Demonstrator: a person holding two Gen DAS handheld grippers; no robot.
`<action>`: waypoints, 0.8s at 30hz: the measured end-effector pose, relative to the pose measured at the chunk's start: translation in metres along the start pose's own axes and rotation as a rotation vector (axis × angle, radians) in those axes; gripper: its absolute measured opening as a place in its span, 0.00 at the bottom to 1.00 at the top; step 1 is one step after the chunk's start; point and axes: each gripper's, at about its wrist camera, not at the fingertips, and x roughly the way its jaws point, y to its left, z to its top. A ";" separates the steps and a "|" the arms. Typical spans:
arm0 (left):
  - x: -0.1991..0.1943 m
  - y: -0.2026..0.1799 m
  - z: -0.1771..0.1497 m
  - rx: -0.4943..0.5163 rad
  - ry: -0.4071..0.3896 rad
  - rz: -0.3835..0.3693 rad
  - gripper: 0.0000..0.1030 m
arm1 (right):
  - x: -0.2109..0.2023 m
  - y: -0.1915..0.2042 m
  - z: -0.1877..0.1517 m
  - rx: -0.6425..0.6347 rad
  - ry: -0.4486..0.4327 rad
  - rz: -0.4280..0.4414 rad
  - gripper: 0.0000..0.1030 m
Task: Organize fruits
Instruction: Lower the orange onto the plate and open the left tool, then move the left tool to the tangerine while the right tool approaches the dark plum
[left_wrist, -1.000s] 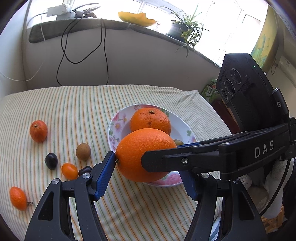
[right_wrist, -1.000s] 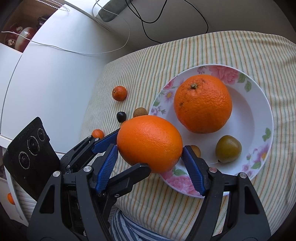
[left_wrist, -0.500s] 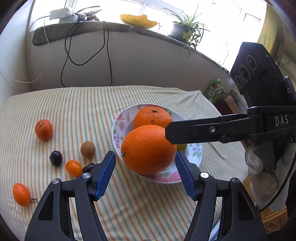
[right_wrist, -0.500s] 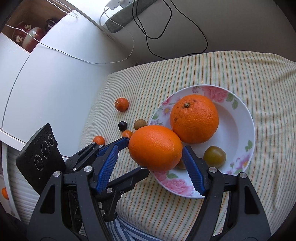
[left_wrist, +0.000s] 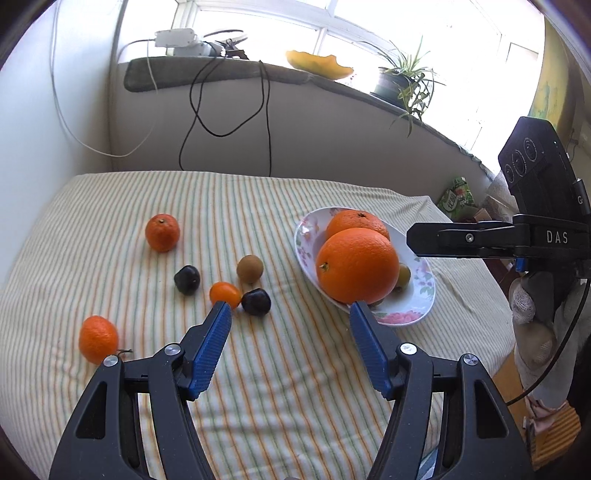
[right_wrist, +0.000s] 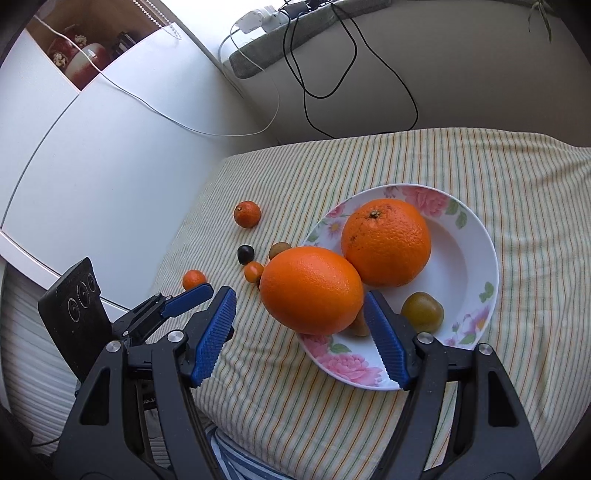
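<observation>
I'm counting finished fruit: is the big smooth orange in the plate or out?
In: the big orange sits at the plate rim, right beside the other orange.

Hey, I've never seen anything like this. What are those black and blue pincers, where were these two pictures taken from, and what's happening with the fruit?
Those are two hand-held claws. A person holds one in each hand, and each carries a camera looking along its fingers. One picture is from the left claw, the other from the right claw. A striped cloth holds a flowered plate with a near orange, a far orange and a greenish fruit. Smaller fruits, such as a mandarin, lie loose. Both claws are open, and nothing is held.
</observation>
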 end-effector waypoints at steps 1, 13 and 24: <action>-0.004 0.002 -0.003 -0.003 -0.013 0.009 0.64 | -0.001 0.004 -0.001 -0.021 -0.010 -0.010 0.73; -0.031 0.034 -0.022 -0.095 -0.075 0.089 0.64 | -0.004 0.064 -0.024 -0.343 -0.119 -0.043 0.73; -0.046 0.066 -0.031 -0.145 -0.096 0.170 0.58 | 0.030 0.101 -0.029 -0.485 -0.012 -0.034 0.73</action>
